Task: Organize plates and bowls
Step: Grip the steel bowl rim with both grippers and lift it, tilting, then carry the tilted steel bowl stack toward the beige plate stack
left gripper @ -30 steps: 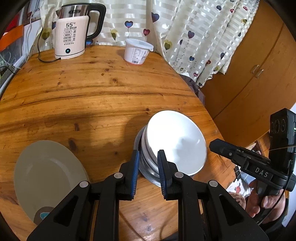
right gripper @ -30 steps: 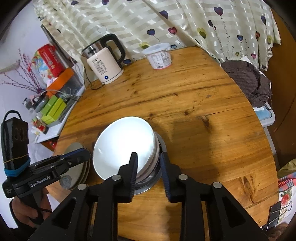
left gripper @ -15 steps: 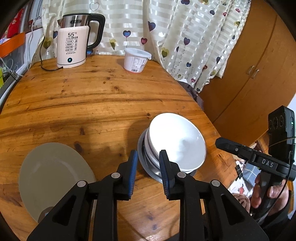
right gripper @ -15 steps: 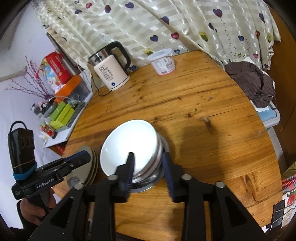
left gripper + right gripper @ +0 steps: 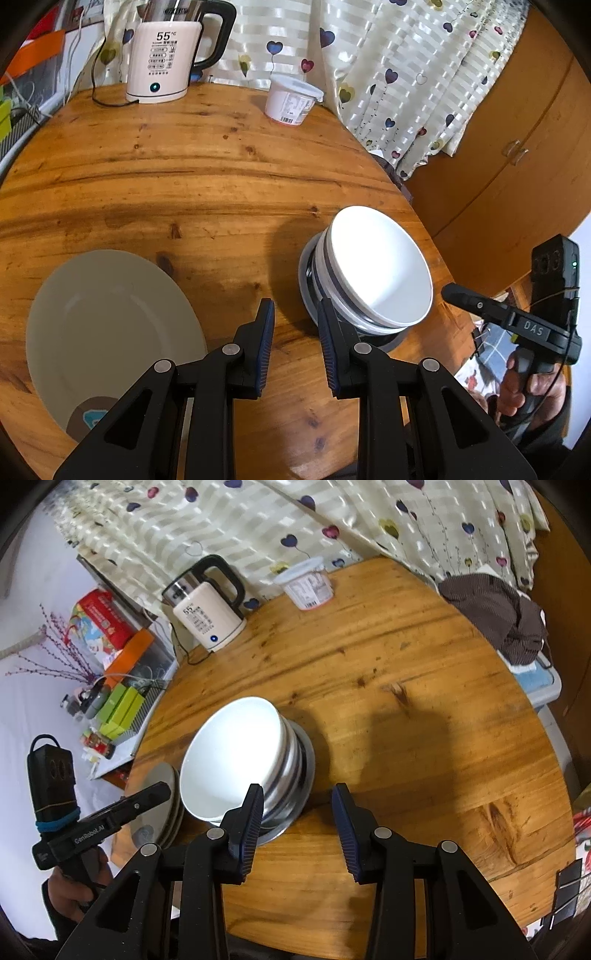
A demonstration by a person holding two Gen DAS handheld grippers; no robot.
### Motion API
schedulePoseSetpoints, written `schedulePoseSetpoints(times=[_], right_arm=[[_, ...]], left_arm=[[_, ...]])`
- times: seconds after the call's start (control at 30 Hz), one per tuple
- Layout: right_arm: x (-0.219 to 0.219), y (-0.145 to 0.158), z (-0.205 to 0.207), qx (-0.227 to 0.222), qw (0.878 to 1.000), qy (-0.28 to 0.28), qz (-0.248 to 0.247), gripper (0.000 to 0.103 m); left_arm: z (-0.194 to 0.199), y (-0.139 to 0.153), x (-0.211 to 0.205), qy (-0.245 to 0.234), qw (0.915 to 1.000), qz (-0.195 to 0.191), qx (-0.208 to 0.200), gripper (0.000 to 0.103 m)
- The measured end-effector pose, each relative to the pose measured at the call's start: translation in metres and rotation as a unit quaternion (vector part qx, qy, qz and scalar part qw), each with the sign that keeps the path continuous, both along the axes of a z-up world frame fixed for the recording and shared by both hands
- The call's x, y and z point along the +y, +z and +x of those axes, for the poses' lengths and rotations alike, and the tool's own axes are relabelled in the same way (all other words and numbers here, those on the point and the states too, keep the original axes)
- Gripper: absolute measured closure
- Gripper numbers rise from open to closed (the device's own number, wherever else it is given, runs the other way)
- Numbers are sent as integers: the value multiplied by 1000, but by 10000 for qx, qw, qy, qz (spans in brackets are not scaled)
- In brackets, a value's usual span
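A stack of white bowls point(image 5: 376, 273) nested in a metal bowl point(image 5: 310, 295) stands on the round wooden table point(image 5: 184, 184), near its right edge. My left gripper point(image 5: 295, 310) hovers open just left of the stack, nothing between its fingers. To its left lies a pale plate point(image 5: 110, 325). In the right wrist view the same bowl stack point(image 5: 236, 760) sits ahead and left of my right gripper point(image 5: 296, 794), which is open and holds nothing. Its left finger point(image 5: 251, 812) overlaps the metal bowl's point(image 5: 295, 801) rim in the picture. A pile of plates point(image 5: 171, 794) shows behind the left gripper's finger point(image 5: 144, 801).
A cream electric kettle point(image 5: 166, 55) with its cord and a white plastic tub point(image 5: 291, 99) stand at the table's far edge by the curtain. A brown cloth point(image 5: 491, 605) lies off the right side. A hand point(image 5: 517, 384) holds the right gripper beyond the table edge.
Both grippers have drawn back from the bowl stack, whose rim earlier sat between their jaws. The right jaws now stand wider. The bowls have stayed in place on the table.
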State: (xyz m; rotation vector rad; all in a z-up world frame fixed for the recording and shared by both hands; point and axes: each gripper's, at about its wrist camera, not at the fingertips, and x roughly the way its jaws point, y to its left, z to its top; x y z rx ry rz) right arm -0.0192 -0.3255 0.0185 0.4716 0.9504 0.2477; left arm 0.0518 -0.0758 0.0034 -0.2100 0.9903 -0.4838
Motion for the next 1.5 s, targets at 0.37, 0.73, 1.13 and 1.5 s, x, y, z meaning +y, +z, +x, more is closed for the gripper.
schedulePoseSetpoints(times=[0.37,0.73,1.13,1.5], right_arm=[[-6,-18,6,233,9995,34,226,68],[-8,-31,14,392,9983,69,435,79],[-11,-38,20,478,9966,129,659,84],[-12,-42,24,464,9939,230,969,95]], left_arm=[[8,-9,-5,-126,9992,-248,277,78],[17,-20,-9,-146,9980,-279,548,78],[27,-33,-11,-168,9955,-461,809,78],[31,-39,-6,-218,9934,-678,901,78]])
